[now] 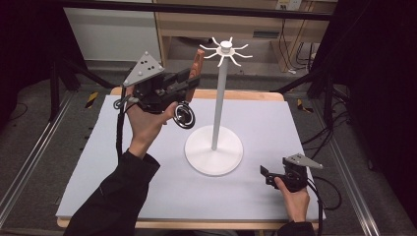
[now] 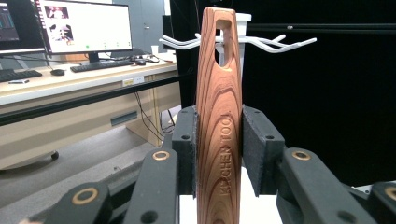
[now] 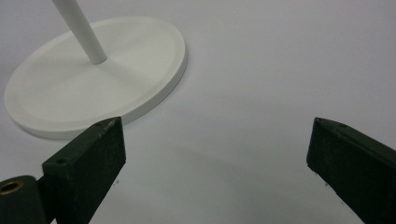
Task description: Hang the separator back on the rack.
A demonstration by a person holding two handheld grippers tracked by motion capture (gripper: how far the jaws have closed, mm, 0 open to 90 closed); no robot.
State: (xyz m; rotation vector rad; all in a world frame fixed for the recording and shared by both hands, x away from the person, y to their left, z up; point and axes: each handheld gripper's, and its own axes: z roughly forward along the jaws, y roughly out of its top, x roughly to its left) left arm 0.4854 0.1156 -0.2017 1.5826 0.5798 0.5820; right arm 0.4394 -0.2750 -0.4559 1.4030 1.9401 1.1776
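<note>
The left gripper (image 2: pixel 218 140) is clamped on a wooden handle (image 2: pixel 218 121); its own view reads "KITCHEN TOOL" along the grain and shows a hanging slot near the tip, level with the white hooks (image 2: pixel 275 44) just beyond. From above, the left hand (image 1: pixel 147 115) is raised, palm up, holding the handle (image 1: pixel 197 63) beside the hook stand (image 1: pixel 222 88). The right gripper (image 3: pixel 215 154) rests low on the table (image 3: pixel 261 70), jaws wide apart, the stand's base (image 3: pixel 140 60) ahead-left.
</note>
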